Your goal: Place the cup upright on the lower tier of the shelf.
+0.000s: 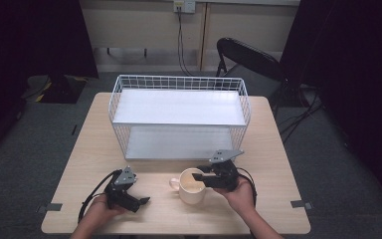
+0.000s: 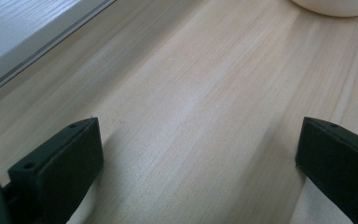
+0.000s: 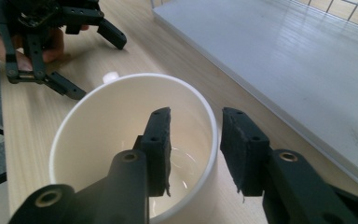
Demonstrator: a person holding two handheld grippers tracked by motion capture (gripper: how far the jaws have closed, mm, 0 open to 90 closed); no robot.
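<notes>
A cream mug (image 1: 191, 193) stands upright on the wooden table (image 1: 273, 199), handle to the left in the high view. My right gripper (image 1: 199, 179) reaches over its right rim. In the right gripper view (image 3: 196, 126), one jaw is inside the mug (image 3: 98, 116) and the other outside, with the wall between them and a gap on each side. My left gripper (image 1: 140, 195) rests low near the table's front left, left of the mug, held in a hand. Its jaws (image 2: 198, 135) stand wide apart over bare wood, and the mug's base (image 2: 335, 7) shows at the top edge. The left gripper (image 3: 100, 67) also appears beyond the mug.
A white wire rack (image 1: 179, 79) with two flat shelves stands on the far half of the table, its lower shelf (image 3: 284, 56) close behind the mug. A black folding chair (image 1: 243, 55) stands beyond the table at the right. Bare wood lies between the grippers.
</notes>
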